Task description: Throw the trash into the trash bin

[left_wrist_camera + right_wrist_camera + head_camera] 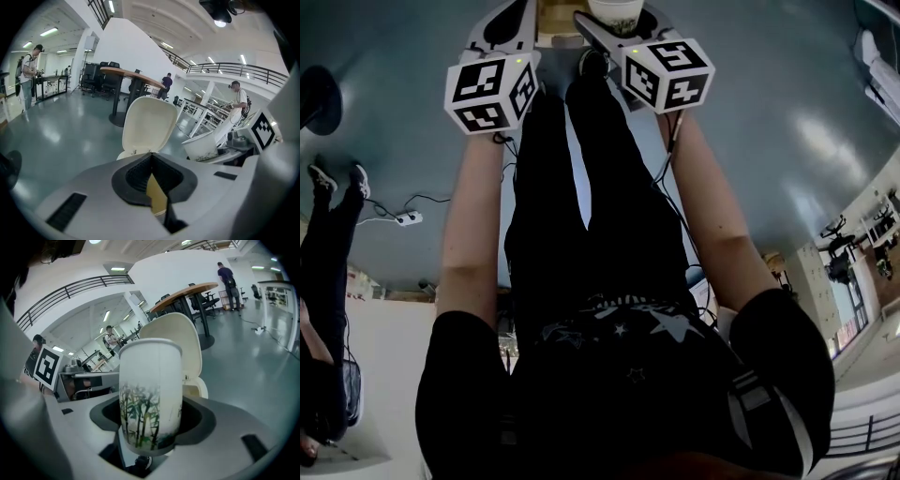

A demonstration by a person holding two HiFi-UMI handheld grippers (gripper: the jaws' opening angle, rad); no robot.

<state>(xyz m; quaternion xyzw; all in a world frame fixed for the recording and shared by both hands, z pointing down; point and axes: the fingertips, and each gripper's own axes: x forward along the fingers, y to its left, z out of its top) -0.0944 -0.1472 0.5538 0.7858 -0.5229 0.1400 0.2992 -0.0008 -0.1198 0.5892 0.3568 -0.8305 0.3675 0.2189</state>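
My right gripper (150,404) is shut on an upright white paper cup (150,394) printed with green bamboo; the same cup (614,14) shows at the top of the head view. My left gripper (151,157) has its black pads closed on a thin tan flat piece (157,197). Just ahead of both grippers stands a cream trash bin with its lid (150,124) raised; the lid (187,343) also rises behind the cup. In the left gripper view the cup (206,145) and the right gripper's marker cube (263,131) sit to the right. Both marker cubes (487,89) (667,70) are side by side.
A round wooden table (131,77) on a black pedestal stands behind the bin. People stand farther off at benches (28,70) (239,98). A power strip with cable (408,218) lies on the grey floor, beside another person's legs (333,206).
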